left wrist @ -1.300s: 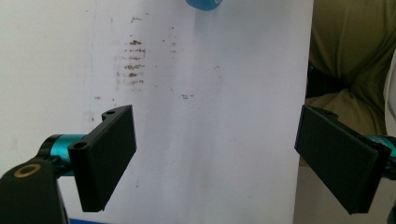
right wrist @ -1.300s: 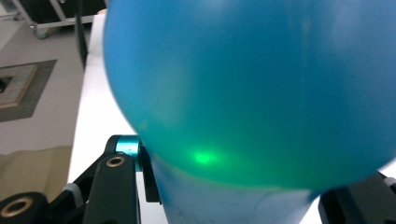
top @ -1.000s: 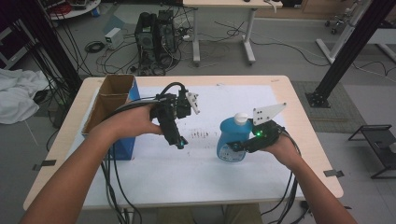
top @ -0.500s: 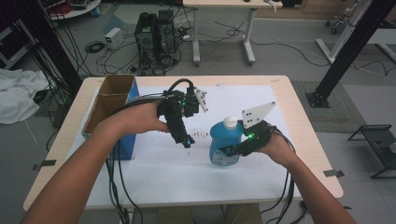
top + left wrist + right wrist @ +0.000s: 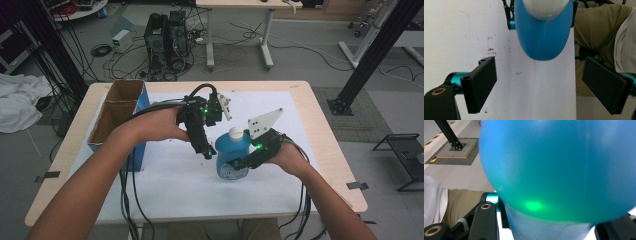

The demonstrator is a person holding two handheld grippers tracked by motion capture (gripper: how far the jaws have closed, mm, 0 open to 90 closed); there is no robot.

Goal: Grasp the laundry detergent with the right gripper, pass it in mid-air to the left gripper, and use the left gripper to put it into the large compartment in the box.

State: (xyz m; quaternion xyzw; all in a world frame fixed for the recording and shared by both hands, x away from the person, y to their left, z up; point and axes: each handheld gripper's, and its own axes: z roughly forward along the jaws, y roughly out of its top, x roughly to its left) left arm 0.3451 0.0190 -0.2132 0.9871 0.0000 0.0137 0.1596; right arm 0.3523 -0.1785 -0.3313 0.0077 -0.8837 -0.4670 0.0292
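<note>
A blue bottle (image 5: 232,156) with a white cap (image 5: 235,133) stands upright over the white sheet at mid-table. My right gripper (image 5: 241,167) is shut on its lower body, and the blue body (image 5: 561,170) bulges between my right gripper's (image 5: 551,230) jaws. My left gripper (image 5: 207,150) points down just left of the bottle's neck and is open. In the left gripper view, the bottle (image 5: 542,32) and its cap (image 5: 545,7) lie ahead of my left gripper (image 5: 539,82), beyond the wide-apart pads and not between them.
An open cardboard box (image 5: 117,112) with a blue side stands at the table's left. A white sheet (image 5: 175,175) covers the wooden table (image 5: 320,150). Cables trail from both grippers over the near edge. The person's trousers (image 5: 596,30) show beyond the sheet.
The right gripper has carried the bottle a little left, toward the left gripper. The left gripper has shifted right and now sits close beside the bottle's neck.
</note>
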